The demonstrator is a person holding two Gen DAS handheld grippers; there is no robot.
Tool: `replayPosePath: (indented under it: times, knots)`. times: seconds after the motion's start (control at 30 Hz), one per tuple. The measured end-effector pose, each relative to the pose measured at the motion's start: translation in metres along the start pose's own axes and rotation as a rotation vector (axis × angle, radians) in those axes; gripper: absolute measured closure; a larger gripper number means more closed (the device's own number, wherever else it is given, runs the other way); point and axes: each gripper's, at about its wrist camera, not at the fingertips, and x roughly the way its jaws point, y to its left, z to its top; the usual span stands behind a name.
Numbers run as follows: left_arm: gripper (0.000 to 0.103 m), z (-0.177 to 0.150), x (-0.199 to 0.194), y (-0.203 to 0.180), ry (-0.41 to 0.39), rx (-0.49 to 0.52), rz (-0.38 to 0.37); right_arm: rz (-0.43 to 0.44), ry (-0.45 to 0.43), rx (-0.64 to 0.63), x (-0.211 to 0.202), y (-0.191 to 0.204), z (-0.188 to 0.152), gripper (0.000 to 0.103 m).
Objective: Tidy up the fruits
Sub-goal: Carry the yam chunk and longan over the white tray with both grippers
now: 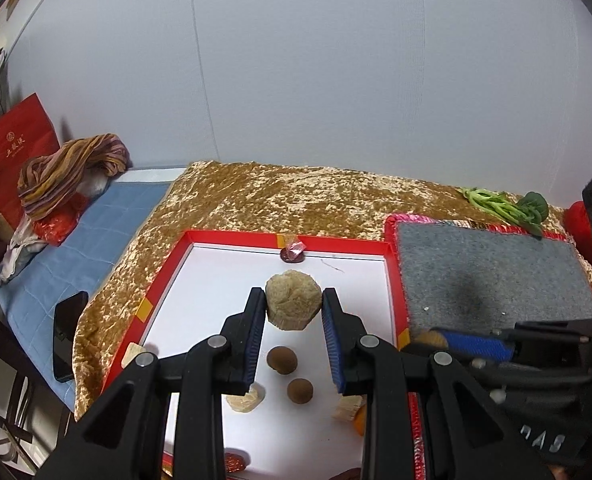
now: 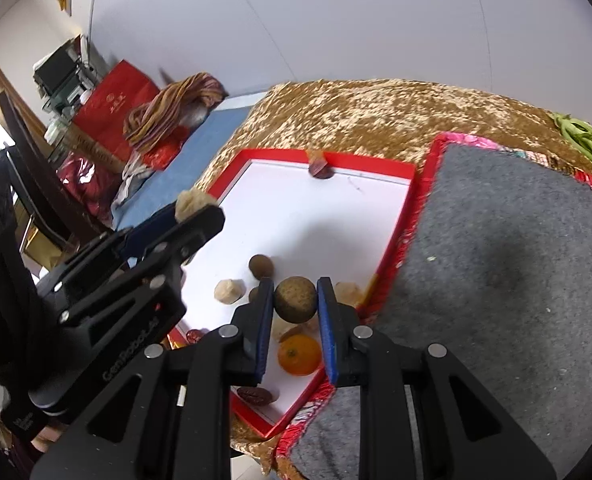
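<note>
My left gripper [image 1: 294, 300] has its fingers [image 1: 254, 330] pressed on both sides of a pale rough lump [image 1: 293, 301], held above the red-rimmed white tray [image 1: 232, 237]. My right gripper [image 2: 295, 300] pinches a round brown fruit [image 2: 295, 299] between its fingertips, above the tray's near corner, over a mandarin [image 2: 299, 354] beside the grey mat [image 2: 496, 264].

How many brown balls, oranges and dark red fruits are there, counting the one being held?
Brown balls: 3, one held in the right gripper
Oranges: 1
Dark red fruits: 3
Total: 7
</note>
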Motion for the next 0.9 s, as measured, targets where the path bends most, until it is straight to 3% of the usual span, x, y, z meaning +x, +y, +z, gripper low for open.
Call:
replayPosePath:
  times: [0.9]
  knots:
    - [0.075, -0.005, 0.011, 0.02, 0.068, -0.023, 0.097, -0.047, 0.081, -0.102, 0.034, 0.026, -0.02, 0.079]
